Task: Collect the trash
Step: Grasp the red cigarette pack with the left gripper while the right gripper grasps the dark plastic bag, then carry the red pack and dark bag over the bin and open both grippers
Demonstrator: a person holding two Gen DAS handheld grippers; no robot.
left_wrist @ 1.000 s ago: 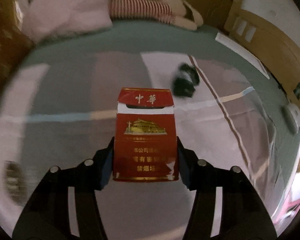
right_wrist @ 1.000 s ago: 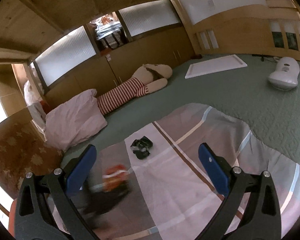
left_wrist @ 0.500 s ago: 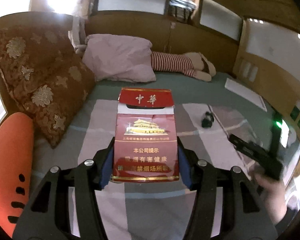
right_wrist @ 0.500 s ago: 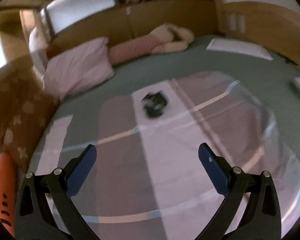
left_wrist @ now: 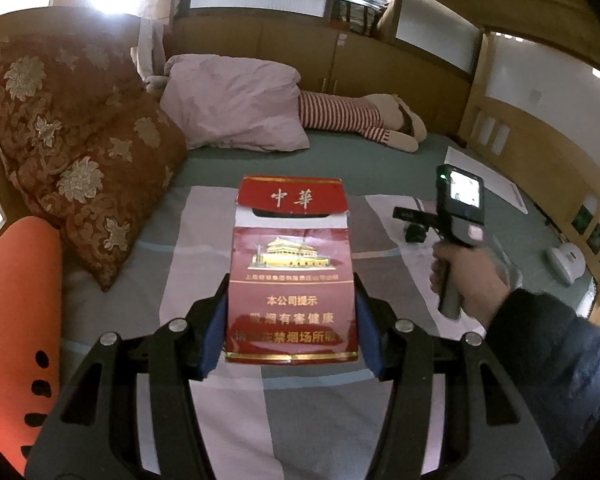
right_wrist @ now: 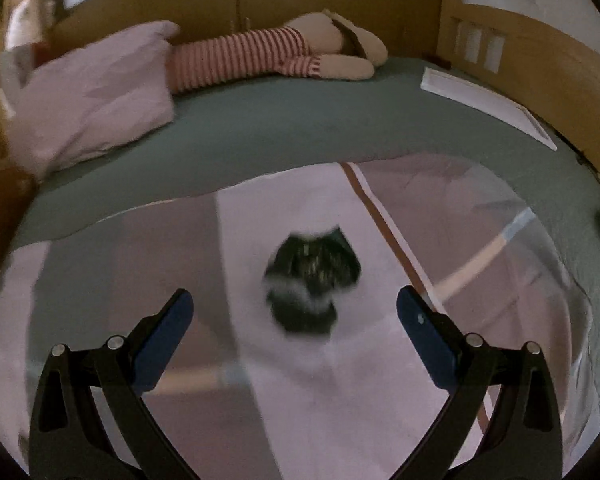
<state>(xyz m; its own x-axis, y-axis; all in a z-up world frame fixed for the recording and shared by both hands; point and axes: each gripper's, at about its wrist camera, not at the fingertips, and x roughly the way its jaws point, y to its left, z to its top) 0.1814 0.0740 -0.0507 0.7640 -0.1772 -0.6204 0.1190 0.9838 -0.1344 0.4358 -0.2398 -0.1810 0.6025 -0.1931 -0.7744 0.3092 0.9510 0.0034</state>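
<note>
My left gripper (left_wrist: 290,330) is shut on a red cigarette pack (left_wrist: 291,276), held upright above the bed with its lid slightly ajar. A crumpled black wrapper (right_wrist: 310,276) lies on the pink and grey quilt (right_wrist: 340,400); it is blurred in the right wrist view. My right gripper (right_wrist: 294,310) hangs wide open just above and in front of that wrapper, nothing between its blue pads. In the left wrist view a hand (left_wrist: 466,276) holds the right gripper's handle over the black wrapper (left_wrist: 414,234).
A pink pillow (left_wrist: 236,106) and a striped stuffed toy (left_wrist: 352,116) lie at the head of the bed. A brown floral cushion (left_wrist: 84,152) and an orange cushion (left_wrist: 18,312) sit at the left. A white board (right_wrist: 488,106) lies by the wooden frame, a white device (left_wrist: 566,264) at the right.
The left gripper lifted the pack and drew back from the quilt, then held still. The right gripper swung down and forward, so the black wrapper now sits large between its open fingers.
</note>
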